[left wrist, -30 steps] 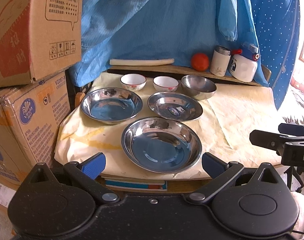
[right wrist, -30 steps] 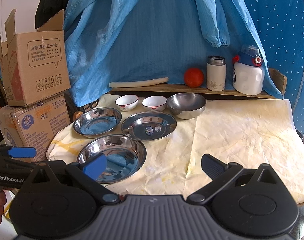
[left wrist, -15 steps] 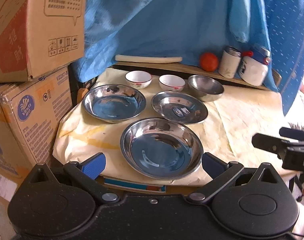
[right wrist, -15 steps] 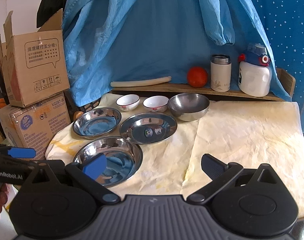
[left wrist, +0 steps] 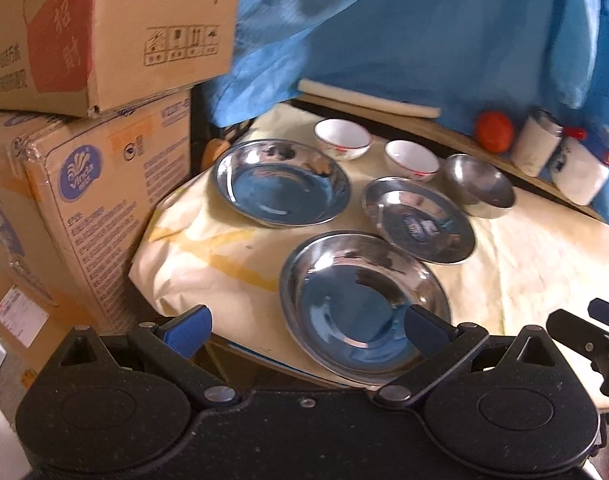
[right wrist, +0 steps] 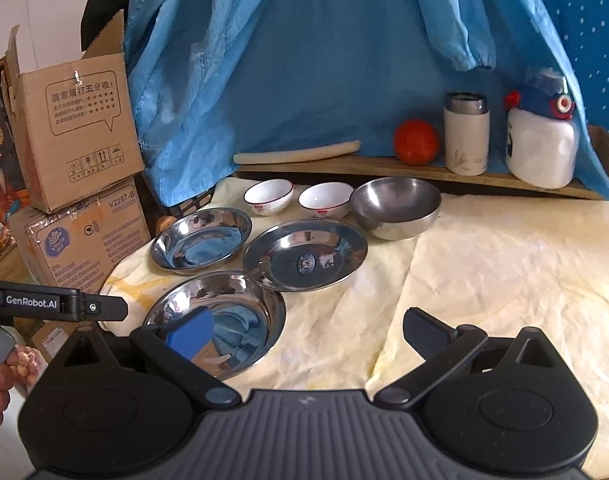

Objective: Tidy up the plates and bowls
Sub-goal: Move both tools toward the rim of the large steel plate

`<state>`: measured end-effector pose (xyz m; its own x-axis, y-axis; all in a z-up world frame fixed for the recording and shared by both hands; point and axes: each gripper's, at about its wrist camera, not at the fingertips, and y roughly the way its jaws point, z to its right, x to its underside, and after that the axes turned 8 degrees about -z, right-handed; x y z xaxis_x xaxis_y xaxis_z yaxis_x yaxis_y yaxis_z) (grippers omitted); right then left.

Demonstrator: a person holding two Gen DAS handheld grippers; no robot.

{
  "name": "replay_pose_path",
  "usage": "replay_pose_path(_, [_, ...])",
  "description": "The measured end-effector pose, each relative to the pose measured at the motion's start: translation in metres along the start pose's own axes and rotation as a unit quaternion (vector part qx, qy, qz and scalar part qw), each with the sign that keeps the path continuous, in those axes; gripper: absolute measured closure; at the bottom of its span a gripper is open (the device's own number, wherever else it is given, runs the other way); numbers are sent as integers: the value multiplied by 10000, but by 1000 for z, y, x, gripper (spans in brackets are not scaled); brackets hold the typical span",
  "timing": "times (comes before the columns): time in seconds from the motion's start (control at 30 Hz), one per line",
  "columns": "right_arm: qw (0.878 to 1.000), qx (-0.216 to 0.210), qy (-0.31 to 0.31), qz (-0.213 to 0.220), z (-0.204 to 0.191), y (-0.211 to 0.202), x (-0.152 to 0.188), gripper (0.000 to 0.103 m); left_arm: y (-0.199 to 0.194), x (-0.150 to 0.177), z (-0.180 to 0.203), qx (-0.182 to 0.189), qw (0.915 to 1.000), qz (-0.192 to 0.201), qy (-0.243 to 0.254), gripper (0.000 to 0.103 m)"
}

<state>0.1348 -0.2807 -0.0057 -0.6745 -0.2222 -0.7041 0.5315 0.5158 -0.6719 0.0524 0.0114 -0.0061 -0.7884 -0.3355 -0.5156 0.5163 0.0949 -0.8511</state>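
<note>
Three steel plates (right wrist: pixel 304 254), steel bowl (right wrist: pixel 396 206), two white bowls (right wrist: pixel 324 199), upright

left wrist view kinda smeared, box print (left wrist: pixel 176 46) unreadable | nearest steel plate (right wrist: pixel 240 320) partly behind right gripper's blue pad (right wrist: pixel 190 334) | left gripper (right wrist: pixel 54 306) cut off at frame edge | plate sticker (right wrist: pixel 306 262) too tiny to read

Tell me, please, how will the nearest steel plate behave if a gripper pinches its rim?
The nearest steel plate looks thin and polished, so probably light, stiff and slippery between the fingers. Pinched at one edge, it may tilt. It lies on a wrinkled cloth, so pushing could bunch the cloth.
</note>
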Motion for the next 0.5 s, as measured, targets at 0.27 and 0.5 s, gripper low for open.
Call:
replay_pose_path(0.27, [9998, -6, -89, -151, -2, 33, -24, 0, 33, -26, -9, -156, 9997, -138, -101, 1])
replay_pose_path(0.5, [9987, -81, -446, -244, -4, 78, -70, 0, 62, -66, -13, -133, 9999, -4, -39, 1])
